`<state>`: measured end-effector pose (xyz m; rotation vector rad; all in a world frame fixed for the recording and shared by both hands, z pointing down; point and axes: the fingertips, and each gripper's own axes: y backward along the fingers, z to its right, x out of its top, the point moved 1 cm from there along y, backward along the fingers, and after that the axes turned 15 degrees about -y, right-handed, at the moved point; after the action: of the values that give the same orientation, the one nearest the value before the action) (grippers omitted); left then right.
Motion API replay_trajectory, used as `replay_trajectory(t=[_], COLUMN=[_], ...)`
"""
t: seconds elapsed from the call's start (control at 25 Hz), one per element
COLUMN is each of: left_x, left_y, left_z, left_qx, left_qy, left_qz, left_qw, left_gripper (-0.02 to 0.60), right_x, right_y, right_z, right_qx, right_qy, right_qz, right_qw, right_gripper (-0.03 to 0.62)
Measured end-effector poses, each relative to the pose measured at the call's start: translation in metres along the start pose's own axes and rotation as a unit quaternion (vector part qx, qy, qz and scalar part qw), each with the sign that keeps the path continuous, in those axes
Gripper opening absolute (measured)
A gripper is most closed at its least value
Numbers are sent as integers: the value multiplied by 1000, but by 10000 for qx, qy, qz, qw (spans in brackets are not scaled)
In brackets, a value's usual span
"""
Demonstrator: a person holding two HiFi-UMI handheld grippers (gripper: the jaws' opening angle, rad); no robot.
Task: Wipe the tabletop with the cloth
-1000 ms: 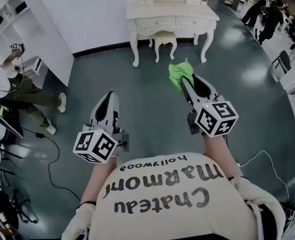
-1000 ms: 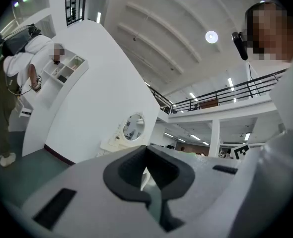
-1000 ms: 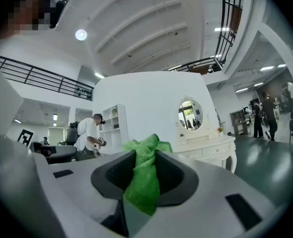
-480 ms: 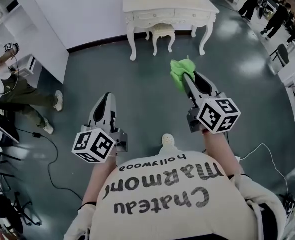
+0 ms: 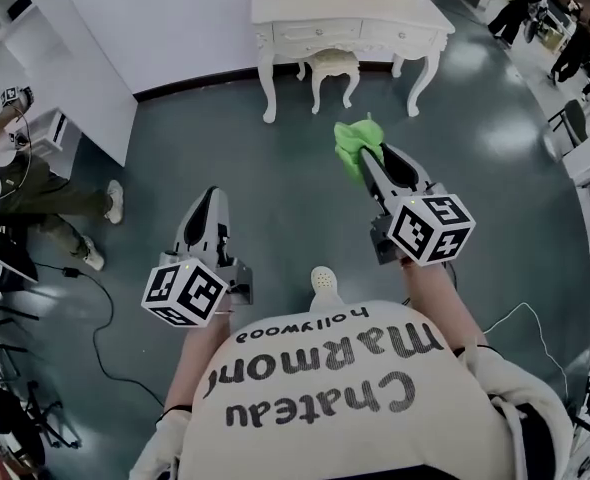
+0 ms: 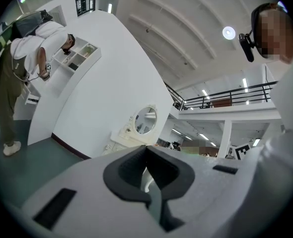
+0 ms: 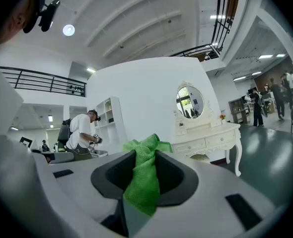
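The dressing table [image 5: 350,23] stands ahead against the wall [image 5: 175,18], with the stool [image 5: 332,66] under it, between its legs. Before the table and well apart from it, the right gripper [image 5: 365,160] has the cloth [image 5: 350,138] between its jaws, and the left gripper [image 5: 207,198] is to its left, a little further back from the table. At the far left, a person [image 5: 15,183] is beside the shelf unit [image 5: 65,58].

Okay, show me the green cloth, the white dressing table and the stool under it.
green cloth [image 5: 353,144], head view, middle of the bunched fabric.
white dressing table [image 5: 350,36], head view, front of its drawers.
stool [image 5: 332,62], head view, its seat cushion.
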<state>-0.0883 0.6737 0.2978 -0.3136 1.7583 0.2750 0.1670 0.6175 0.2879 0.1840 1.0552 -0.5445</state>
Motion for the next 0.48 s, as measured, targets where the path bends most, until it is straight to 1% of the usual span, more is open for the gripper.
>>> replay_trajectory(t=[0.28,0.48], left_x=[18,17], left_y=[-77,-125], left_z=[-17,-23], left_qx=[25,105], left_qy=[-62,-68], left_qz=[53,10], left_qw=[10000,9999], left_gripper=[8,8], right_x=[37,61], right_y=[-70,-105], right_z=[36,65], right_qx=[95,142], right_qy=[-165,-217], right_qz=[-56,-53], right_qw=[9998,9996], right_gripper=[129,129])
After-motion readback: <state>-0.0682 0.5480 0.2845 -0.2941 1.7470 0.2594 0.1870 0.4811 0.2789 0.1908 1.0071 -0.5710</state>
